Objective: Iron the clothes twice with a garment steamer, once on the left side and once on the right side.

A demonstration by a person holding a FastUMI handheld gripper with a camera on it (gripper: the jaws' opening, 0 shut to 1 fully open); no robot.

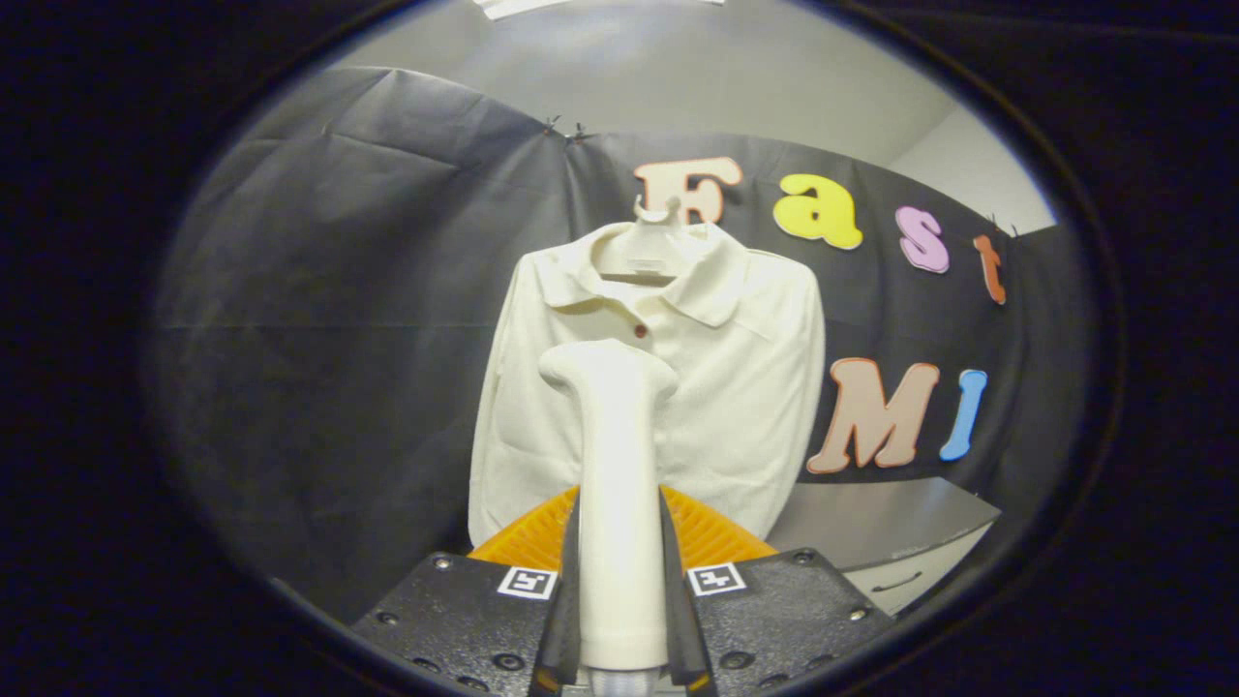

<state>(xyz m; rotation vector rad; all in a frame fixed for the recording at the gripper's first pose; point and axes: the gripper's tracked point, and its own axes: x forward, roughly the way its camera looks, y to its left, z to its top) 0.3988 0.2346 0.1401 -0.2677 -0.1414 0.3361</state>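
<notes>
Steamer [619, 465], rigid, smooth and likely slippery, sits pinched at its handle between the gripper [619, 581] fingers; beyond hangs the soft, light shirt [736, 387].

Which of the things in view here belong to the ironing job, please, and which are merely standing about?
Part of the job: garment steamer, clamped between the gripper fingers; cream shirt on its hanger, just beyond the steamer head.

Just standing about: grey cabinet beside the shirt's hem.
</notes>
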